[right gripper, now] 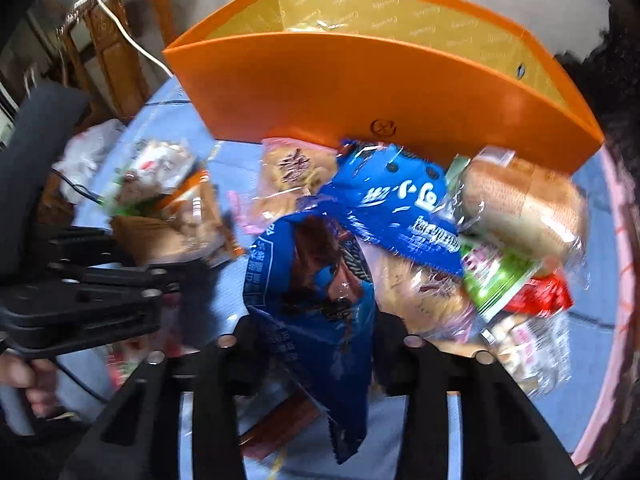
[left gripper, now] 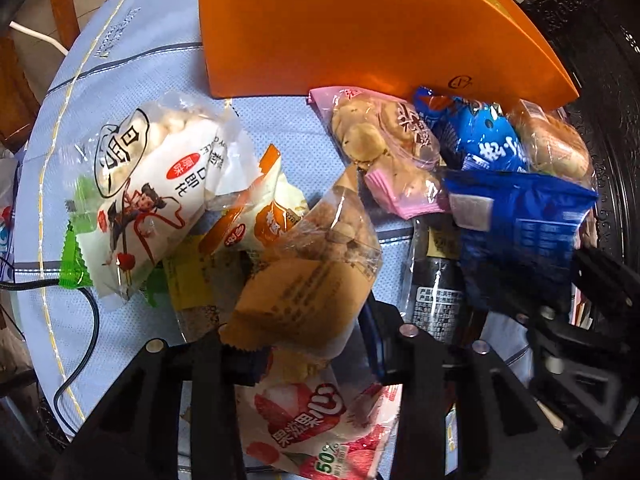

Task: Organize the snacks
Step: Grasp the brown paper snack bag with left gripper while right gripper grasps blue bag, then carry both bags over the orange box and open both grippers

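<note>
blue packet (right gripper: 320, 304) between right gripper (right gripper: 316, 356) fingers

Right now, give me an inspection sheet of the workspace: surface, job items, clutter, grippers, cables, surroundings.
Surface: light blue tablecloth with dark stripes.
Job's things: orange box at the back, open on top; snack packets heaped in front of it.
Clutter: white plastic bag at the table's left edge.
Grippers: left gripper shut on tan cookie packet; right gripper shut on dark blue packet.
Cables: black cable on the cloth; white cord behind the box.
Surroundings: wooden chair, dark carved furniture.
</note>
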A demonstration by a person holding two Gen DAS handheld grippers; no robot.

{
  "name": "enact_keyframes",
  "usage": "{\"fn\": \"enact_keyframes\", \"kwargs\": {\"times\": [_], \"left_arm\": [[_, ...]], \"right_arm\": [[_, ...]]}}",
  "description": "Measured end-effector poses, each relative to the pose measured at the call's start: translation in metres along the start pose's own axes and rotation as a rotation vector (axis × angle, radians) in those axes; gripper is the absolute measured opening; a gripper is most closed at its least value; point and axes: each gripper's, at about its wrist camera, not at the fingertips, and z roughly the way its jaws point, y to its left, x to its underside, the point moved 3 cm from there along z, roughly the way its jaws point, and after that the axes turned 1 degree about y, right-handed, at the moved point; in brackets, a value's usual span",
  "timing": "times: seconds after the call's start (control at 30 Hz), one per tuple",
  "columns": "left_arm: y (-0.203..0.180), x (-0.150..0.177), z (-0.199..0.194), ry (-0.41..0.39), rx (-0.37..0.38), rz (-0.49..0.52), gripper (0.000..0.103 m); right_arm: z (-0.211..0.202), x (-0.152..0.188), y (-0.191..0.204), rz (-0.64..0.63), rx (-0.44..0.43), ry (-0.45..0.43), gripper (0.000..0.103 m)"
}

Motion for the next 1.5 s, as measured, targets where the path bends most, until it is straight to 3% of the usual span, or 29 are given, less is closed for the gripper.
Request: {"fn": "enact_keyframes", "kwargs": {"times": [0.2, 0.47, 0.57, 0.77, 1.0, 1.2, 1.47, 1.5], "left_arm": [[-0.017, 0.012, -0.03, -0.052, 0.03, 0.032, 0.031], [-0.026, 0.042, -0.052, -0.084, 0.042, 0.049, 0.031], [-0.036, 0.054, -0.064, -0.095, 0.042, 0.057, 0.031], [-0.042, 0.046, -0.09, -0.144, 0.045, 0.08, 0.031], [-0.067, 0.013, -0.138, -0.251, 0.077, 0.115, 0.031], [-0.08, -0.051, -0.175, -0.364, 0.096, 0.123, 0.031], [-0.092, -0.14, -0.17, -0.405, 0.089, 0.077, 0.032], [-0.09, -0.151, -0.159, -0.381, 0.073, 0.05, 0.041]], "right_arm": [[-0.033, 0.019, -0.013, 0.052, -0.042, -0.043, 0.039], [-0.049, 0.048, -0.006, 0.042, -0.075, -0.029, 0.039], [-0.054, 0.048, -0.004, 0.033, -0.08, -0.041, 0.039], [-0.07, 0.037, 0.006, 0.012, -0.115, -0.079, 0.039], [-0.109, -0.004, 0.002, -0.002, -0.125, -0.195, 0.039], [-0.136, -0.071, -0.018, 0.022, -0.078, -0.337, 0.039], [-0.105, -0.152, -0.047, 0.099, -0.005, -0.373, 0.041], [-0.097, -0.156, -0.051, 0.111, 0.034, -0.362, 0.045]]}}
